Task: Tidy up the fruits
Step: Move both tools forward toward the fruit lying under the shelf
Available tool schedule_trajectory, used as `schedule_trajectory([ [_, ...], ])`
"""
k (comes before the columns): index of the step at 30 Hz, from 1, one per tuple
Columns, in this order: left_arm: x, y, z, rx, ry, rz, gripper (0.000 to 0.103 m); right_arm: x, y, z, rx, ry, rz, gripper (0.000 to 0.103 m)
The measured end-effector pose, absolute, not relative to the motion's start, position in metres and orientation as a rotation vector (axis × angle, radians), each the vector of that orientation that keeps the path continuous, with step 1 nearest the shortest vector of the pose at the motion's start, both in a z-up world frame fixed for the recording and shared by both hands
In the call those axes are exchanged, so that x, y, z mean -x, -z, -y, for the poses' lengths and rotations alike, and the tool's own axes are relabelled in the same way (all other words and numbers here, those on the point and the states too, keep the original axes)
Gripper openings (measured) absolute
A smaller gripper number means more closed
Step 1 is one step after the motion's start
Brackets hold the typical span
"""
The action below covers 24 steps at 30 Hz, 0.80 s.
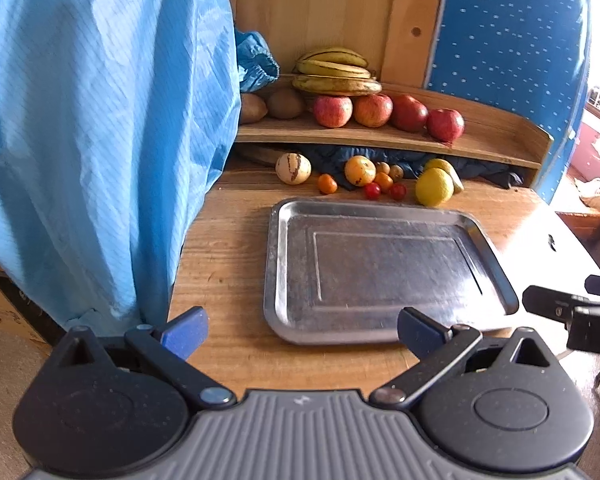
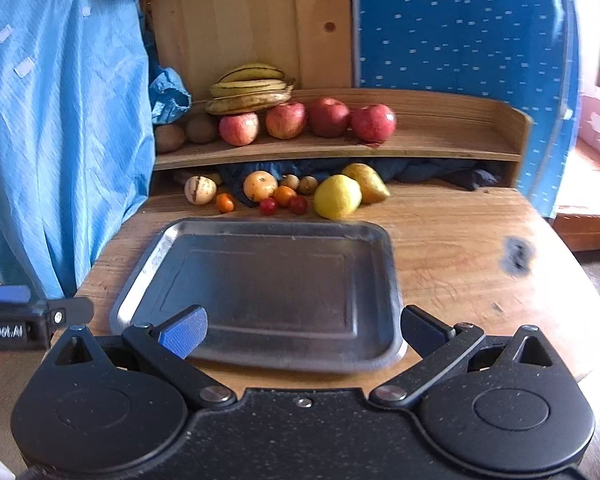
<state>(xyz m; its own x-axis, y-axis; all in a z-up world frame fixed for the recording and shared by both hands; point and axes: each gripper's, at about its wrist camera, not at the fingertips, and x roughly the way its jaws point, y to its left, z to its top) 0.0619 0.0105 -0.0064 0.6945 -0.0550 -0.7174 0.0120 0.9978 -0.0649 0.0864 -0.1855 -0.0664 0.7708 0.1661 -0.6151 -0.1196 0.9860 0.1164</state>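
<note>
Nearest to us, our left gripper (image 1: 302,332) hung with its blue-padded fingers spread wide and nothing between them, just short of the near edge of the metal tray (image 1: 292,332). Our right gripper (image 2: 304,334) was likewise wide apart and empty, poised over the tray's near rim (image 2: 300,364). The tray lay flat and bare on the wooden table (image 2: 460,264). At the left, beside the table, hung a light blue garment (image 1: 100,140).

Beyond the tray's far edge we saw the loose fruits in a row on the table: a striped pale melon (image 2: 200,189), a small orange (image 2: 225,203), a yellow-orange round fruit (image 2: 260,186), two red cherry tomatoes (image 2: 268,206), a lemon (image 2: 337,196) and, touching it from behind, a pear (image 2: 366,182). Dark blue cloth (image 2: 440,172) lay under the shelf behind them. Farther back, on the raised wooden shelf (image 2: 440,148), four red apples (image 2: 286,120) sat in a row, two kiwis (image 2: 202,128) to their left, and bananas (image 2: 250,90) stacked behind.
</note>
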Motion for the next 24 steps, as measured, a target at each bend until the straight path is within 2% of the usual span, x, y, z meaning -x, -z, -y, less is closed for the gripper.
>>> schedule_trajectory([
  [20, -0.228, 0.026, -0.003, 0.109, -0.145, -0.884, 0.103, -0.251, 0.089, 0.161, 0.163, -0.550, -0.749, 0.102],
  [24, -0.255, 0.031, -0.001, 0.108, -0.197, -0.919, 0.103, -0.273, 0.093, 0.152, 0.206, -0.629, -0.737, 0.100],
])
